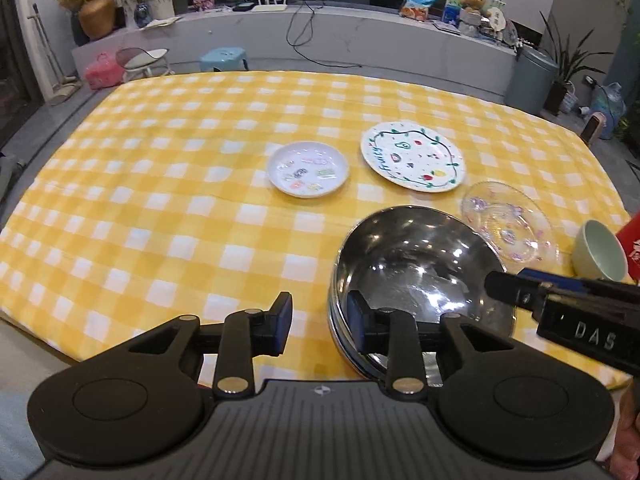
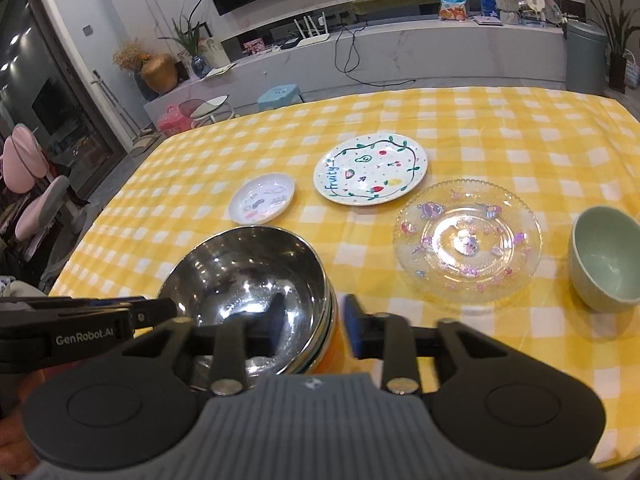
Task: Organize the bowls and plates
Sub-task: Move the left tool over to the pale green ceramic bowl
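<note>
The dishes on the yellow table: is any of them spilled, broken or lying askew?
Nothing stands out. The steel bowls sit nested and upright near the table edge; the small plate, fruit plate, glass plate and green bowl lie flat, apart, empty and undamaged.

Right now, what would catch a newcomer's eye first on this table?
The shiny stainless steel bowl at the near edge of the yellow checked tablecloth, with the left gripper and right gripper open astride its rim. Behind it, the white "Fruity" plate and the clear glass plate.
</note>
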Demonstrator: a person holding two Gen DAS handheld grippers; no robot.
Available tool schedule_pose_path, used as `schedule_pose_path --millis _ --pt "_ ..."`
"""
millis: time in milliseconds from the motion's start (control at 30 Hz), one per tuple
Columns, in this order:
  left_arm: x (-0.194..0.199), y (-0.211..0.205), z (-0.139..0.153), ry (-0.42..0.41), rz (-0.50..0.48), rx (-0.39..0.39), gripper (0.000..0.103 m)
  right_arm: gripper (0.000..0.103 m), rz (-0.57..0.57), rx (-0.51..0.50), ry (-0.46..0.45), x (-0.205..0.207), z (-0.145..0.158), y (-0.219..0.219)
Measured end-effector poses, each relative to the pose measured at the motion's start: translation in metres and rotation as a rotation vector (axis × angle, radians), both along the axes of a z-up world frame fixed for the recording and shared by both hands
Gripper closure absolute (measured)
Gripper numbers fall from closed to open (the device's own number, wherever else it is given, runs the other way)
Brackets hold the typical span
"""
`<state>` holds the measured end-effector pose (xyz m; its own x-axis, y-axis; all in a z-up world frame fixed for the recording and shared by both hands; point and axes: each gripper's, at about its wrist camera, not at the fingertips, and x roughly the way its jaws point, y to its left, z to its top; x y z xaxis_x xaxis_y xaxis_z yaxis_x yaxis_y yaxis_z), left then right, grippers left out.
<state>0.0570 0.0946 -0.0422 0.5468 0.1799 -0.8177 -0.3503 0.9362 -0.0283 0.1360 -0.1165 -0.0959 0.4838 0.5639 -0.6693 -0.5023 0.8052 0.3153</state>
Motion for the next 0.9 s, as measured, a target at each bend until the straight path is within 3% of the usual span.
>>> schedule_pose_path --millis 200,600,700,900 --pt "0.004 0.001 -0.009 0.005 0.012 0.027 0.065 0.066 -0.024 0.038 0.029 0.016 -0.004 0.001" --pt "0.002 0.007 -0.008 -0.019 0.029 -0.005 0.065 0.066 -0.068 0.064 0.088 0.028 -0.015 -0.009" --pt "0.001 0.007 -0.009 -0.018 0.026 -0.02 0.064 0.056 -0.054 0.101 0.089 0.025 -0.009 -0.012" --pt "0.002 0.005 -0.011 -0.005 0.022 0.004 0.061 0.047 -0.067 0.109 0.022 0.016 0.013 -0.026"
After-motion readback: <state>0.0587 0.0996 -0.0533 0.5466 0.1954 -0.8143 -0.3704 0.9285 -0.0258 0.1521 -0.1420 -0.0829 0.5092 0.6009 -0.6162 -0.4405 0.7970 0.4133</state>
